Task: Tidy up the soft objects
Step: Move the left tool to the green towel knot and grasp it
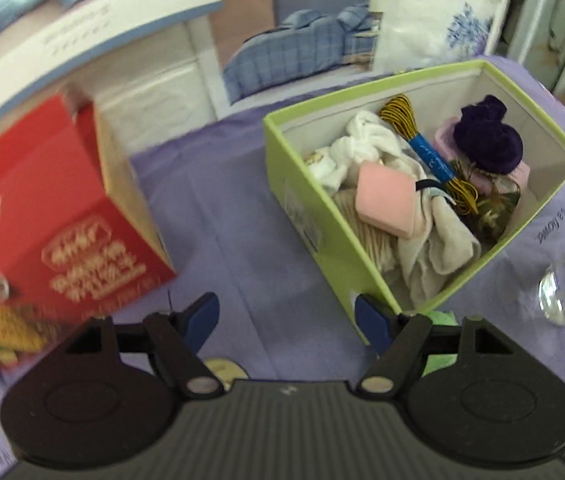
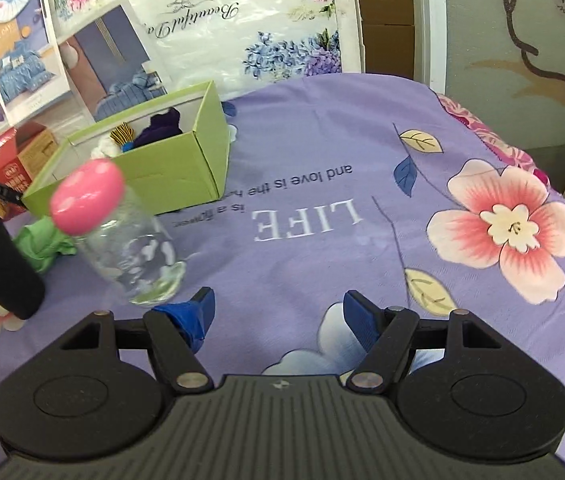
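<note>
Left gripper (image 1: 286, 322) and right gripper (image 2: 278, 312): both spread wide, gripping nothing. Green box (image 1: 322, 216), far right of left gripper, holds soft items.

Beneath my jaws: lilac flowered bedsheet (image 2: 306, 152), printed "LIFE". Resting on it: green box (image 1: 322, 216) of soft items, red carton (image 1: 62, 232) to its left, green cloth (image 2: 42, 242), pink-capped clear bottle (image 2: 122, 240), black tumbler (image 2: 2, 272), blue scrap (image 2: 186, 320).

Left claw (image 1: 286, 322), right claw (image 2: 278, 314) agape.
</note>
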`<action>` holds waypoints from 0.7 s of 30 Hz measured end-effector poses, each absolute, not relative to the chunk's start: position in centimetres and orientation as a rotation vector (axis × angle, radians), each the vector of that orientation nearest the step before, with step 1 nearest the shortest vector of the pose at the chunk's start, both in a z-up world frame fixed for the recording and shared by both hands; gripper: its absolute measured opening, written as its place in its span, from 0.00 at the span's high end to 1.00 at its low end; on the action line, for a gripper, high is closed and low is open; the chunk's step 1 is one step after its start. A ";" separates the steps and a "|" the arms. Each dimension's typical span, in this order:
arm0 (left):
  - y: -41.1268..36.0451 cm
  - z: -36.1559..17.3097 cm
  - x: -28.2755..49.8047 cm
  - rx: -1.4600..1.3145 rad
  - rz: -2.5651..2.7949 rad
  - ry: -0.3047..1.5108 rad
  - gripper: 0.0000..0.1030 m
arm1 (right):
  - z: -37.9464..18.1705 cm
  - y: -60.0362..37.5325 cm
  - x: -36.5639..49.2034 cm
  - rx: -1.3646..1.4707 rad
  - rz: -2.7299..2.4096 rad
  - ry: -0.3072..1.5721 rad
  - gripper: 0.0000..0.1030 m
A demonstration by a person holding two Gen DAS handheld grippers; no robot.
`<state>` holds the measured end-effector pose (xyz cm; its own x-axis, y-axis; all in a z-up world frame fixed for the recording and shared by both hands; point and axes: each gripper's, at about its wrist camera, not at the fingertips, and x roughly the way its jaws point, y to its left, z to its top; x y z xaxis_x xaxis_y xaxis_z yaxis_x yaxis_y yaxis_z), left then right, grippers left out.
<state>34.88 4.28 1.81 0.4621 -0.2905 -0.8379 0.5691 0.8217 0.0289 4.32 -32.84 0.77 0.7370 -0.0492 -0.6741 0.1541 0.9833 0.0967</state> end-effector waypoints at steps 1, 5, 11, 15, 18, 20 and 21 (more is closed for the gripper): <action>4.5 1.8 35.1 0.317 -0.546 0.967 0.27 | 0.5 -33.1 4.5 0.145 -0.111 0.741 0.45; 6.1 2.2 35.5 0.283 -0.570 1.009 0.27 | -0.2 -33.7 5.2 0.133 -0.096 0.766 0.45; 6.5 3.6 35.5 0.233 -0.758 1.064 0.26 | -0.2 -34.2 5.1 0.118 -0.112 0.760 0.45; 4.7 2.7 36.3 0.267 -0.810 1.097 0.26 | 0.0 -34.4 4.6 0.118 -0.133 0.752 0.45; 3.7 1.3 36.3 0.263 -0.887 1.146 0.26 | 0.0 -34.6 4.4 0.119 -0.141 0.752 0.45; 3.0 0.2 36.5 0.270 -0.904 1.186 0.26 | 0.0 -34.8 4.4 0.120 -0.146 0.752 0.44; 2.7 -0.4 36.8 0.270 -0.905 1.210 0.26 | -0.1 -34.9 4.5 0.125 -0.149 0.752 0.44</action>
<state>36.75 2.74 -0.41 0.0659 -0.4551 -0.8880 0.7230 0.6351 -0.2719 4.52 -34.85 -0.06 0.7206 -0.0895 -0.6875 0.1786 0.9821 0.0593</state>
